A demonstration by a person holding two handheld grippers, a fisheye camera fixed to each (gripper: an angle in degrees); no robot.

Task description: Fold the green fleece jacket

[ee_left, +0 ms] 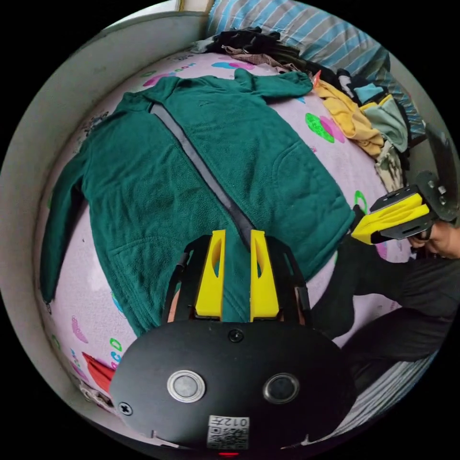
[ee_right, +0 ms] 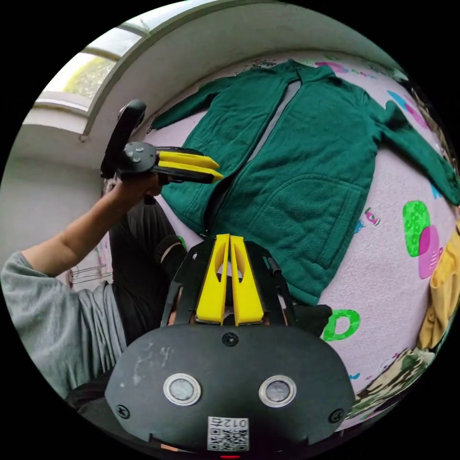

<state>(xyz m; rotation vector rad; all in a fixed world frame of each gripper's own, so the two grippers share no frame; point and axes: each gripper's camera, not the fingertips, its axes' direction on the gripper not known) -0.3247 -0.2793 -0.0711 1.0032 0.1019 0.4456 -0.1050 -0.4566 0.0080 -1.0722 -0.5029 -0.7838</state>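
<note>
The green fleece jacket (ee_left: 191,167) lies spread flat, front up, on a bed covered by a pink sheet (ee_left: 335,158) with coloured prints. Its grey zipper strip (ee_left: 201,167) runs from collar to hem, closed along most of its length and parted a little at the hem. One sleeve (ee_left: 60,215) stretches out along the pale wall (ee_left: 43,143); the other sleeve (ee_left: 278,84) bends near the collar toward a heap of clothes (ee_left: 364,120) lying beside the jacket.

The left tool (ee_left: 237,235) hangs just above the jacket's hem, right at the lower end of the zipper strip, its yellow jaws spread with a clear gap and gripping nothing. In the right gripper view it (ee_right: 218,172) shows over the hem corner, held by a person's hand (ee_right: 136,184).

The right tool (ee_right: 229,238) sits off the jacket, just beyond the hem, over the person's dark trousers (ee_right: 139,268), its jaws pressed nearly together at the tips with nothing between them. In the left gripper view it (ee_left: 357,235) shows beside the jacket's other hem corner.
</note>
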